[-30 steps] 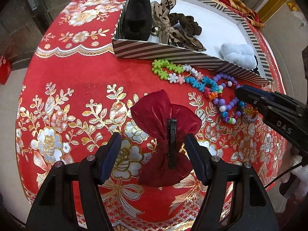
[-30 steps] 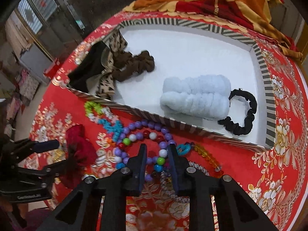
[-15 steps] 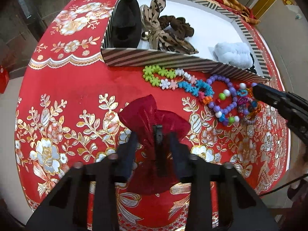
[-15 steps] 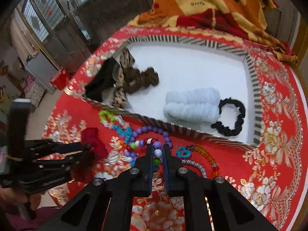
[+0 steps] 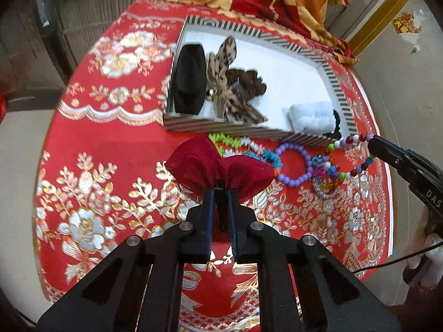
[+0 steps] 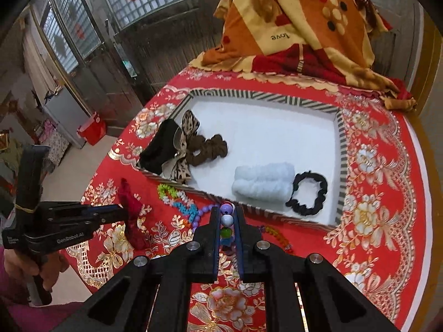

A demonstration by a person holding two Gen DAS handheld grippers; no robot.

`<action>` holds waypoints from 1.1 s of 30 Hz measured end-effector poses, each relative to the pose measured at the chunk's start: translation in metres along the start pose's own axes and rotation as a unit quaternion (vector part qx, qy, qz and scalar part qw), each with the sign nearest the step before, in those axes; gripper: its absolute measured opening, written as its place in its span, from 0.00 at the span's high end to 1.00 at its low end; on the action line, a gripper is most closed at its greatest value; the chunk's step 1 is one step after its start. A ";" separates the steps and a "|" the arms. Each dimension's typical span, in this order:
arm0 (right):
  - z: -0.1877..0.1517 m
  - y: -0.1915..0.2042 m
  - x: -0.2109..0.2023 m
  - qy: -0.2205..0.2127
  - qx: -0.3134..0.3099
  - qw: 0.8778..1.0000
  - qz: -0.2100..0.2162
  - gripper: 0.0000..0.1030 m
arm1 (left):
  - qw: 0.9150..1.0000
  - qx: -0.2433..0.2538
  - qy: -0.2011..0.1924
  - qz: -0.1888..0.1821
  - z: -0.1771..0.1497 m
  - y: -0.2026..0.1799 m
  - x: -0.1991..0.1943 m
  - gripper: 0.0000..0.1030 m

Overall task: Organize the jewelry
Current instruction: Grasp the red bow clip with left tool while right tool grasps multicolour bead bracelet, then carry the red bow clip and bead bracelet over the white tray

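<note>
My left gripper (image 5: 221,193) is shut on a dark red fabric bow hair clip (image 5: 221,167) and holds it above the red tablecloth; the bow also shows in the right wrist view (image 6: 133,213). My right gripper (image 6: 226,213) is shut on a multicoloured bead necklace (image 6: 227,220), lifted so the strand (image 5: 349,141) hangs from its tip. A purple bead bracelet (image 5: 295,163) and a green-white-blue flower bead string (image 5: 243,144) lie in front of the striped tray (image 6: 265,98). The tray holds a black clip, a leopard bow, a brown scrunchie, a white fluffy scrunchie (image 6: 263,181) and a black scrunchie (image 6: 307,193).
The round table carries a red and gold floral cloth (image 5: 110,182). An orange and red blanket (image 6: 299,27) is piled behind the tray. Small bead bracelets (image 5: 324,185) lie on the cloth near the necklace. The table edge drops off at left and right.
My left gripper closed on the red bow and lifted it. My right gripper closed on the bead necklace and raised it off the cloth.
</note>
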State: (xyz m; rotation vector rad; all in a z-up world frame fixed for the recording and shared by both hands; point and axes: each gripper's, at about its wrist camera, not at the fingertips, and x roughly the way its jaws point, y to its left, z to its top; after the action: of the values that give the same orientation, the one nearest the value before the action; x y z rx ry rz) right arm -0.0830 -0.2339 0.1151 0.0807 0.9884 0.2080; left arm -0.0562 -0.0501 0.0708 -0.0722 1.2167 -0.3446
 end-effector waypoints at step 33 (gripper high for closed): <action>0.023 -0.018 -0.024 -0.031 0.008 0.999 -0.018 0.92 | 0.997 0.021 0.045 0.056 -0.005 -0.009 0.053 0.86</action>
State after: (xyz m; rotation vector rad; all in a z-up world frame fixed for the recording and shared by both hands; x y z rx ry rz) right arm -0.0735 -0.2556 0.1445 0.0821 0.9293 0.1633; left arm -0.0466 -0.0733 0.0232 0.0470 1.2965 -0.2780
